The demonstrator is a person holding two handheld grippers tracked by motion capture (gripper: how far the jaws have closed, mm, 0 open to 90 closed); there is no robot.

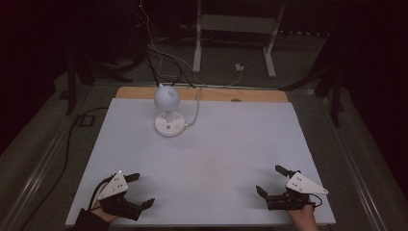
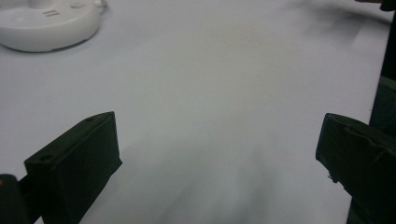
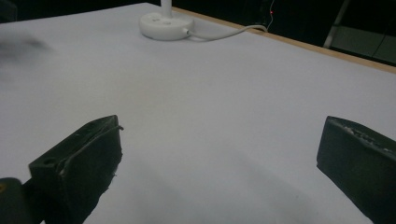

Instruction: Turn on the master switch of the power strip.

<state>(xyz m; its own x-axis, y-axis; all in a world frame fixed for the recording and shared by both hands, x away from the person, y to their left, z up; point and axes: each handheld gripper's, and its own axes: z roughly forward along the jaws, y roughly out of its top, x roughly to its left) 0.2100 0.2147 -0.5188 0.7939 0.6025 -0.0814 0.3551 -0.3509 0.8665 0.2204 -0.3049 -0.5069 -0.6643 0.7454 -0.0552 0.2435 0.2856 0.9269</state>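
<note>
A small white desk lamp (image 1: 168,111) with a round head and a round base stands near the far edge of the white table (image 1: 221,154), left of centre. Its base (image 2: 46,23) shows at the top left of the left gripper view, and again as the base (image 3: 166,24) far off in the right gripper view. My left gripper (image 1: 141,189) rests near the front left corner, jaws wide apart and open, nothing between them. My right gripper (image 1: 271,179) rests near the front right corner, also open and empty. Both grippers are far from the lamp.
A white cable (image 1: 196,109) runs from the lamp base over the table's wooden back edge (image 1: 250,95). Behind the table, the floor holds loose wires and a white metal stand (image 1: 235,29). A dark cable (image 1: 72,139) trails along the left side. The room is dim.
</note>
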